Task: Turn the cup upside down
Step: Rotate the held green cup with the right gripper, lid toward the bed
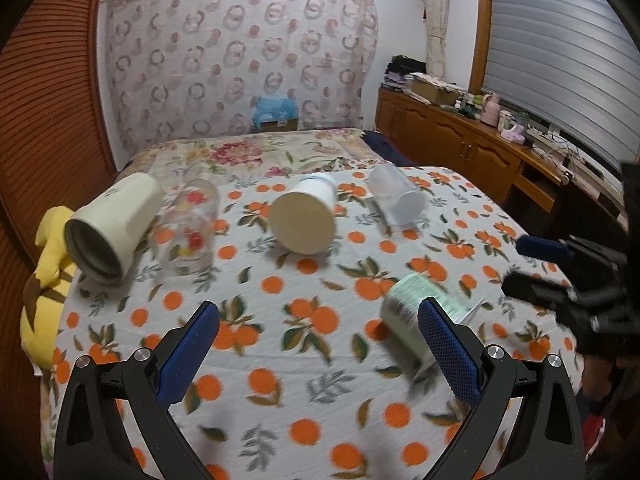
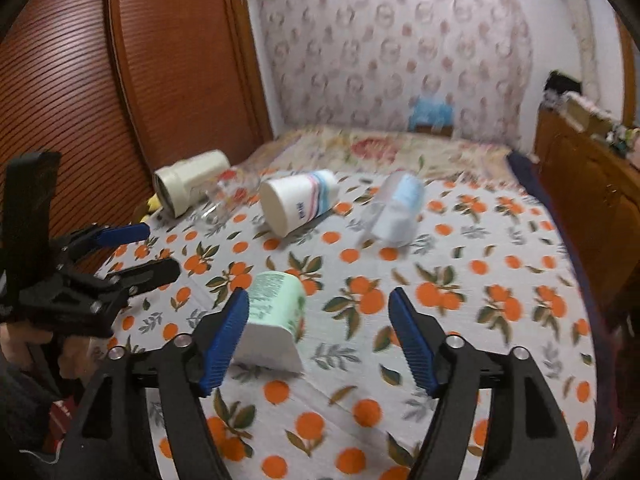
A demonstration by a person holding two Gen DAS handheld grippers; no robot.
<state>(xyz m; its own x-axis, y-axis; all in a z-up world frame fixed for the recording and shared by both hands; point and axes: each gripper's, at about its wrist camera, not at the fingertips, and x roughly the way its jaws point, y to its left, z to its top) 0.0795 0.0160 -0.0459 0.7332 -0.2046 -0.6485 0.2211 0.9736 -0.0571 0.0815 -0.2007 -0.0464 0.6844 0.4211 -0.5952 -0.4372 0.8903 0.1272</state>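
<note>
Several cups lie on their sides on an orange-print cloth (image 1: 280, 312). A pale green paper cup (image 1: 416, 316) lies nearest, just behind the right finger of my open, empty left gripper (image 1: 320, 340). In the right wrist view the green cup (image 2: 276, 316) lies between the fingers of my open right gripper (image 2: 318, 332), close to the left finger, not gripped. Farther back lie a cream tumbler (image 1: 112, 228), a clear printed glass (image 1: 188, 228), a white striped cup (image 1: 308, 216) and a translucent cup (image 1: 396, 196).
A wooden slatted wardrobe (image 1: 48, 120) stands on the left, with a yellow plush toy (image 1: 44, 280) at the cloth's left edge. A wooden cabinet (image 1: 480, 148) with clutter runs along the right. A floral bed (image 1: 256, 152) lies behind the cups.
</note>
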